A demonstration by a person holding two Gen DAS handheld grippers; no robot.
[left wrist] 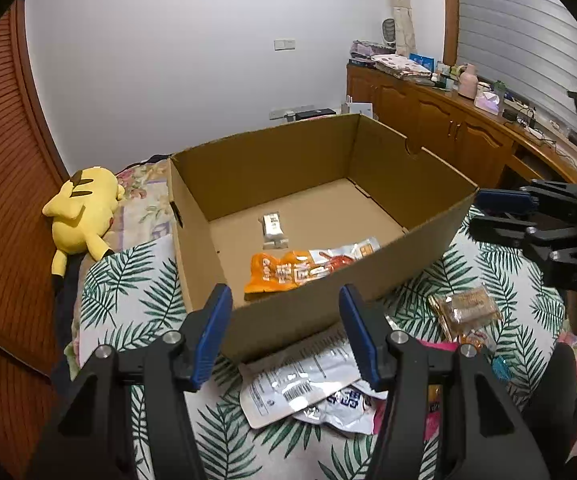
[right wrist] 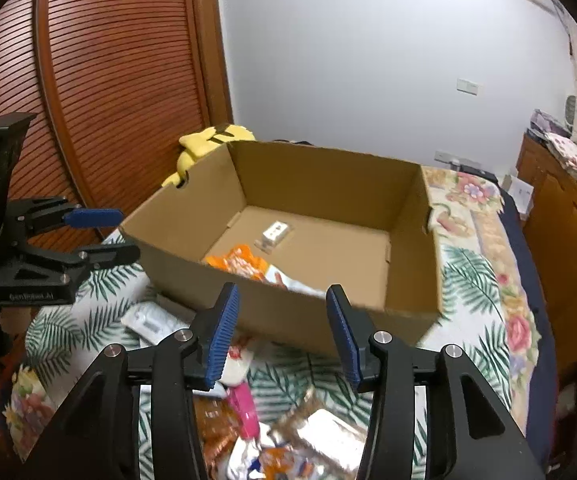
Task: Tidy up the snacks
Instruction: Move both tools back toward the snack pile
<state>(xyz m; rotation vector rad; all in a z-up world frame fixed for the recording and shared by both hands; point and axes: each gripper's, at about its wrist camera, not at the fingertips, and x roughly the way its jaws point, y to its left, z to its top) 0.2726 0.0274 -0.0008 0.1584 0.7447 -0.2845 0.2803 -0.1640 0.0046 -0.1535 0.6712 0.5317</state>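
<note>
Both the left tool (left wrist: 284,332) and right tool (right wrist: 282,334) gape wide, empty, above the cardboard box's (left wrist: 312,320) near wall.

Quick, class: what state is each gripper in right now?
Left gripper: open, holding nothing.
Right gripper: open, holding nothing.
</note>
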